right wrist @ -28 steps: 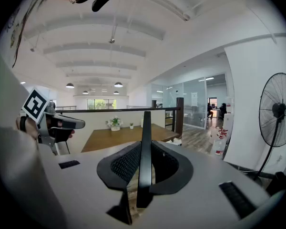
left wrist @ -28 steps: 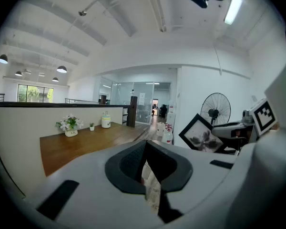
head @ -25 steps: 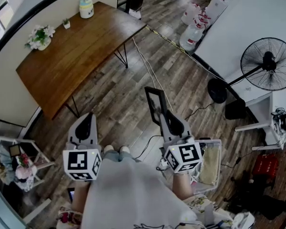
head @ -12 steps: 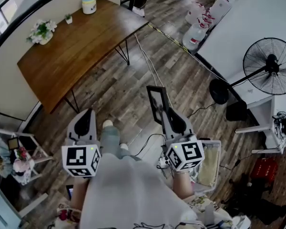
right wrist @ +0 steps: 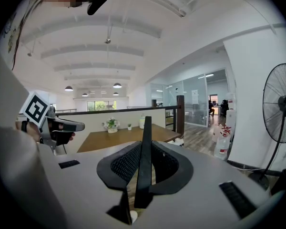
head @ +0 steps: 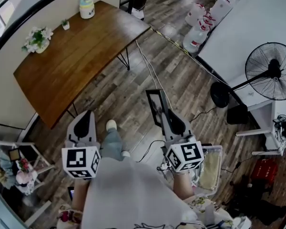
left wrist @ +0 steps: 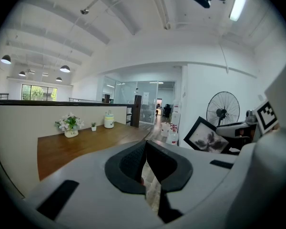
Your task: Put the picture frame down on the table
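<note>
A black picture frame (head: 156, 107) stands upright over the floor, with my right gripper (head: 166, 119) shut on its lower edge. In the right gripper view the frame (right wrist: 145, 152) is edge-on between the jaws. From the left gripper view its face (left wrist: 207, 136) shows a dark plant print. My left gripper (head: 85, 122) hangs beside it, shut and holding nothing (left wrist: 144, 148). The long wooden table (head: 76, 56) lies ahead to the left, apart from both grippers.
On the table's far end stand a flower pot (head: 35, 38), a tiny plant (head: 66, 24) and a jar (head: 86, 7). Cables (head: 150, 70) run across the plank floor. Water bottles (head: 198, 20) and a standing fan (head: 271, 70) are to the right, and a basket (head: 210, 163) sits near my right side.
The person has stepped forward with one leg, and the view has shifted slightly. Both grippers keep their pose, and the frame stays in the right one.
</note>
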Tool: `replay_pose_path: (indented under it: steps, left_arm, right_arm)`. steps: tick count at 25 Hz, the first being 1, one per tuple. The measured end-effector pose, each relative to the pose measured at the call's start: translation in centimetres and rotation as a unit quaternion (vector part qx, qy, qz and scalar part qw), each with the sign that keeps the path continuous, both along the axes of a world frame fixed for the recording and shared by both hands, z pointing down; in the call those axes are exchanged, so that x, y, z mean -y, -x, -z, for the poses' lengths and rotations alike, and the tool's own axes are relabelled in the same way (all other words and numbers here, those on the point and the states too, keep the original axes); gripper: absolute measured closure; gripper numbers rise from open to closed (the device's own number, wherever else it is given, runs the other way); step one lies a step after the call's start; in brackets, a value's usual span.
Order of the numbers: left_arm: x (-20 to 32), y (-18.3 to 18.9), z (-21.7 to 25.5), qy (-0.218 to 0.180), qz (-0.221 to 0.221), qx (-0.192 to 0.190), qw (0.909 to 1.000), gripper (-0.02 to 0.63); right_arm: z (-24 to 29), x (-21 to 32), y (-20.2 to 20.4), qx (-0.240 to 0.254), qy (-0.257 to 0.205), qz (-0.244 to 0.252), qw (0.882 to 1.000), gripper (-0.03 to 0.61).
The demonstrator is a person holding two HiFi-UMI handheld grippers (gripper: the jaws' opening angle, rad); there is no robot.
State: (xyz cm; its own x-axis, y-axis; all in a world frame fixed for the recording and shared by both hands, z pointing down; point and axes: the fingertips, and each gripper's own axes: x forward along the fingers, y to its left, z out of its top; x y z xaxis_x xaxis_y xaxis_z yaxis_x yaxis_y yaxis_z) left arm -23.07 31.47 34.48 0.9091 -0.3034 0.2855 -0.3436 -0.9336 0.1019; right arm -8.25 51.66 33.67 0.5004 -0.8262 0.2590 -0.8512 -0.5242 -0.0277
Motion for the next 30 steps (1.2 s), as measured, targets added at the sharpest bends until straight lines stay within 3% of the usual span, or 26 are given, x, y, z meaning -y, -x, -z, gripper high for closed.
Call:
replay_pose_path:
  steps: [14,24,30]
  left_arm:
    - [14.7,-10.3,1.2,-0.005,0.002,-0.004,1.0,0.611]
    - [21.5,-12.5,-0.2,0.005,0.012,0.001,0.9999,0.61]
    - [22.7,-12.8,-0.4,0.014,0.016,0.009,0.9997,0.611]
  right_arm:
    - [1.3,14.5,-10.5,-0.009,0.004,0.003,1.0,0.518]
    - [0.3,21.6,-13.4,-0.006,0.02,0.008,1.0,0.518]
    - [0.3,23.4,-14.1,0.002,0.022,0.014,1.0,0.518]
